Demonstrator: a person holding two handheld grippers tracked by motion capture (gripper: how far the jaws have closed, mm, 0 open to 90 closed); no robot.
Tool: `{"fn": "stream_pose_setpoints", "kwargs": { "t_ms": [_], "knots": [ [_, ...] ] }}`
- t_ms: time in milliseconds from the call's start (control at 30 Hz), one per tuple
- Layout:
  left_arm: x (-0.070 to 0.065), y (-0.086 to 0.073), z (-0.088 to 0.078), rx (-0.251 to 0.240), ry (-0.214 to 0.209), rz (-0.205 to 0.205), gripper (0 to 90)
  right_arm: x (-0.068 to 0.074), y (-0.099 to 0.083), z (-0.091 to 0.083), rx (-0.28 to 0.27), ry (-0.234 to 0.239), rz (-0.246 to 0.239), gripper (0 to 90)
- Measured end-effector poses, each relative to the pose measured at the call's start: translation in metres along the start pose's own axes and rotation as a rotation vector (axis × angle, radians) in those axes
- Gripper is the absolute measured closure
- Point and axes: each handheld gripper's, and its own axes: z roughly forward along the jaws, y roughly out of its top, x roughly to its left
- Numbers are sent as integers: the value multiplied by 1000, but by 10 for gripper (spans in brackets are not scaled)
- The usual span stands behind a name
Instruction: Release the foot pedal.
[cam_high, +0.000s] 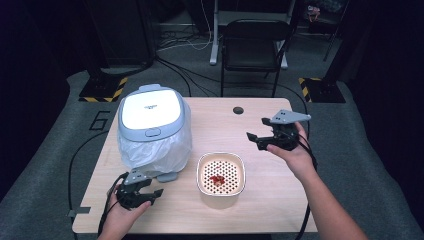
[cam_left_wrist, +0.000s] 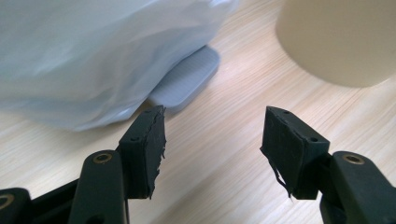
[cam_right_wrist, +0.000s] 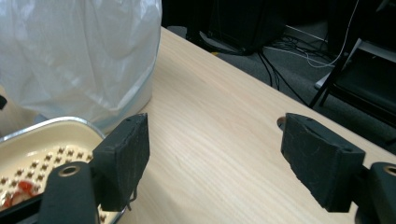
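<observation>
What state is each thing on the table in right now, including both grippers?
Trash bin: lid shut, white bag liner hanging out around its sides.
Pedal: not pressed, nothing on it.
Strainer basket: upright, red scraps inside.
Left gripper: open, empty, pointed toward the pedal.
Right gripper: open, empty, above the table.

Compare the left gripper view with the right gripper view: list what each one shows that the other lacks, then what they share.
Left gripper view alone: the grey ribbed plastic foot pedal poking out under the bin, and the cream container's plain outer wall.

Right gripper view alone: the container's perforated inside with red scraps, a black folding chair, floor cables.

Both: the white plastic bin liner, the light wooden table, and each view's own tongs open, empty: left, right.
</observation>
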Motion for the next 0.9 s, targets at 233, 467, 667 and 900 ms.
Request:
{"fn": "stream_pose_setpoints", "kwargs": {
  "t_ms": [233, 467, 667, 900],
  "knots": [
    [15, -16, -8, -9, 8, -82, 389, 3, -32, -2, 28, -5, 37, 262],
    [24, -29, -6, -15, 27, -114, 384, 6, -68, -2, 59, -70, 77, 260],
    [29, -34, -5, -28, 48, -119, 378, 6, -101, -2, 92, -125, 130, 256],
    [32, -38, -3, -28, 57, -130, 378, 3, -137, -3, 124, -155, 201, 253]
  ]
}}
